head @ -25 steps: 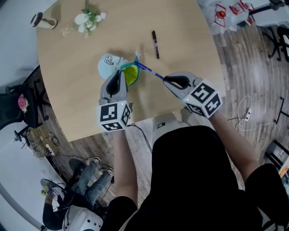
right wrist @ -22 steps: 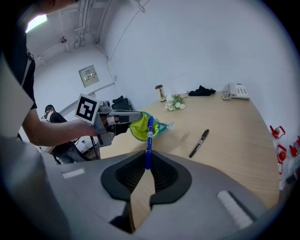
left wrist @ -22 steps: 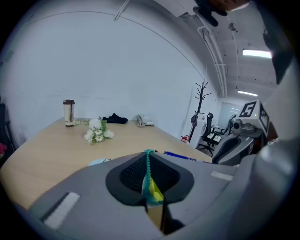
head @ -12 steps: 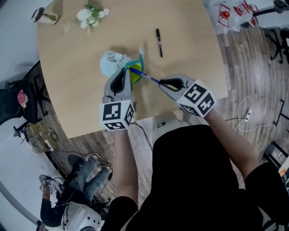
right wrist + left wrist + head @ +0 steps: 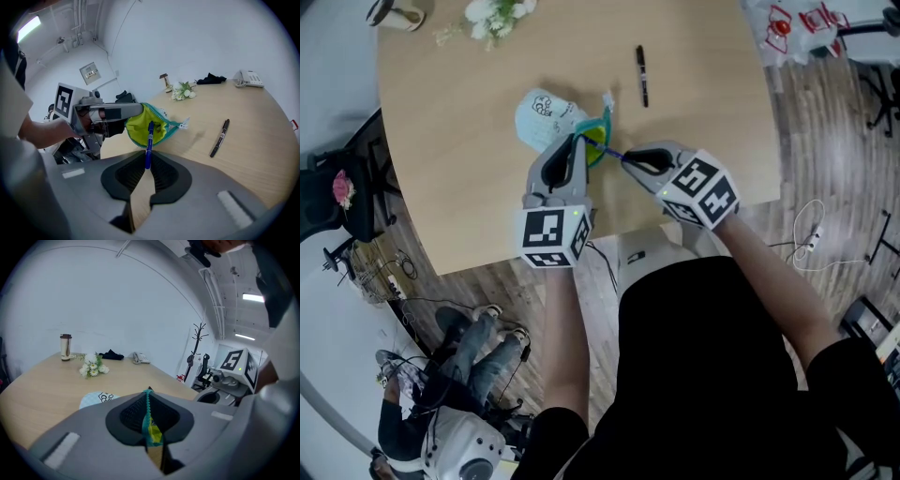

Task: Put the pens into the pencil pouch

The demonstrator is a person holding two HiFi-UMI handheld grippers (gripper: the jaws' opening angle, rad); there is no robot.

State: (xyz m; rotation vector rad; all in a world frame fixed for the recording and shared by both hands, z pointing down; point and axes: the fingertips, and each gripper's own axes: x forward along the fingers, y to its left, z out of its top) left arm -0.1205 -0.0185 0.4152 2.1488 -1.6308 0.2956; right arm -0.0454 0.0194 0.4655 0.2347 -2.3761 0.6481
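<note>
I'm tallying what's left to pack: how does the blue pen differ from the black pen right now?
The blue pen is clamped in the right gripper, lifted off the table; the black pen lies flat on the table, untouched. The blue pen's tip points into the open pencil pouch; the black pen lies apart from it. Both are slim pens, and neither is fully inside the pouch.
</note>
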